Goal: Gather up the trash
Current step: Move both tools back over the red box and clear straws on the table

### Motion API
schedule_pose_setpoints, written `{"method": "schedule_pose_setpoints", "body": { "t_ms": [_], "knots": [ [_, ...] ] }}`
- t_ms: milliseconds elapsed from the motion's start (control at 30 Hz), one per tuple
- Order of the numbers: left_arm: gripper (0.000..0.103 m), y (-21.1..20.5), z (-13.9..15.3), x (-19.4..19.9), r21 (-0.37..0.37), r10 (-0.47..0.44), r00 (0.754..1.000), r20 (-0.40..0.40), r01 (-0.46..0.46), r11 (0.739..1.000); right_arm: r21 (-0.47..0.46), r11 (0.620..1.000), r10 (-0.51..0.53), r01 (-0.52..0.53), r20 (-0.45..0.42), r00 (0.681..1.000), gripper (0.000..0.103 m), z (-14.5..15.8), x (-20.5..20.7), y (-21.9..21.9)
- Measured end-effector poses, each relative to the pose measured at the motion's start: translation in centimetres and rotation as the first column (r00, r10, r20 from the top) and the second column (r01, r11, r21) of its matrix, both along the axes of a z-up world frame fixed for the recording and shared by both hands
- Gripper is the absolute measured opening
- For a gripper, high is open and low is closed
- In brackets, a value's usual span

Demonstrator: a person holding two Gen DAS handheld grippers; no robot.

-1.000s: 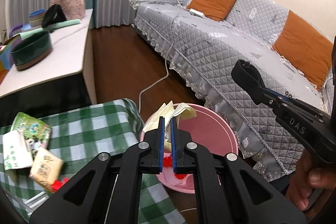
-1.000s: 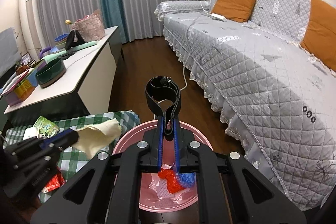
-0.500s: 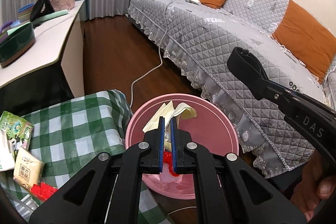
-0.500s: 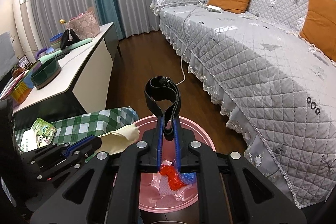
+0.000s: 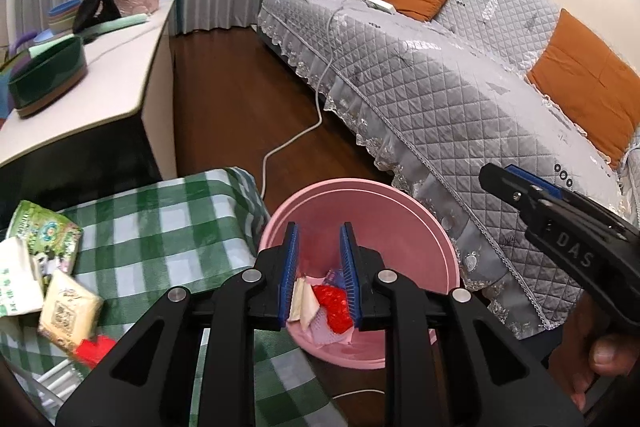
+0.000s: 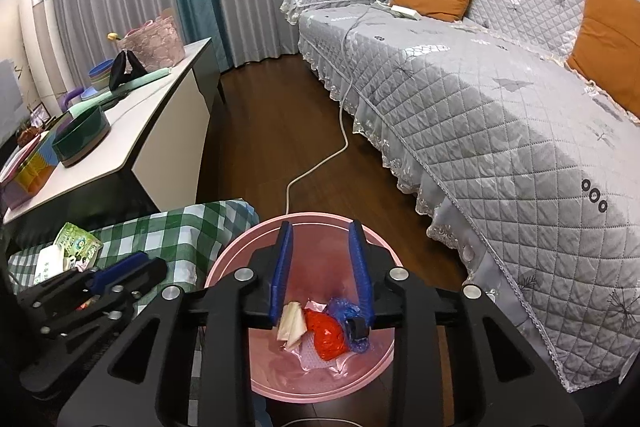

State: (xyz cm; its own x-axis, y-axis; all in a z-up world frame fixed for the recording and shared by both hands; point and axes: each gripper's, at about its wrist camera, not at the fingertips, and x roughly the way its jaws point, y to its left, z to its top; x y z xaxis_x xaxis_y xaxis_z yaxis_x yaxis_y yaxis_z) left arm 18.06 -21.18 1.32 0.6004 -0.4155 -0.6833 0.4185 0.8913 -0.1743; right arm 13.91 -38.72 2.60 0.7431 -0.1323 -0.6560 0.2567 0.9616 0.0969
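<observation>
step in hand: both grippers are hanging over the pink bin (image 6: pixel 320 383) and are letting trash fall into it.
left gripper (image 5: pixel 319 253): its jaws are opening; nothing is between the blue pads, they are released.
right gripper (image 6: pixel 322 255): its jaws are opening too; no thing is pressed between them. a dark piece is showing near the base of its right finger, and i cannot tell if it is hanging on the finger or lying in the bin.
trash in the bin: a cream paper (image 6: pixel 292 323), a red wrapper (image 6: pixel 328 337) and a blue wrapper (image 6: pixel 344 309) are lying on the bottom, touching each other.
trash still to collect: a green packet (image 5: pixel 44 235), a white packet (image 5: pixel 18 281) and a beige packet (image 5: pixel 70 313) are lying near the left edge of the checked table (image 5: pixel 160 227), close together; a small red piece (image 5: pixel 94 351) is lying just beside the beige packet, toward the near edge.
bin place: it is standing on the floor, just beside the right edge of the table.
how to do it well: i think it is better to be keeping both grippers over the middle of the bin until the pads are fully apart, then checking that nothing is sticking to a pad before going to the packets.
risk: a light wrapper may be clinging to a pad and dropping outside the rim.
</observation>
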Motion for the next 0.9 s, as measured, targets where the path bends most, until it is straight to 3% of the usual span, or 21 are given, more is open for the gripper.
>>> {"method": "schedule_pose_setpoints", "body": {
  "t_ms": [467, 900],
  "knots": [
    [0.021, 10.4, 4.4, -3.5, -0.035, 0.114, 0.990, 0.088, -0.111, 0.993, -0.087, 0.992, 0.093, -0.088, 0.054, 0.994, 0.031, 1.5, -1.0, 4.8],
    [0.021, 22.8, 6.8, -6.8, -0.084, 0.291, 0.946, 0.144, -0.281, 0.956, -0.193, 0.957, 0.233, -0.216, 0.073, 0.970, 0.031, 1.6, -2.4, 11.1]
  ]
}}
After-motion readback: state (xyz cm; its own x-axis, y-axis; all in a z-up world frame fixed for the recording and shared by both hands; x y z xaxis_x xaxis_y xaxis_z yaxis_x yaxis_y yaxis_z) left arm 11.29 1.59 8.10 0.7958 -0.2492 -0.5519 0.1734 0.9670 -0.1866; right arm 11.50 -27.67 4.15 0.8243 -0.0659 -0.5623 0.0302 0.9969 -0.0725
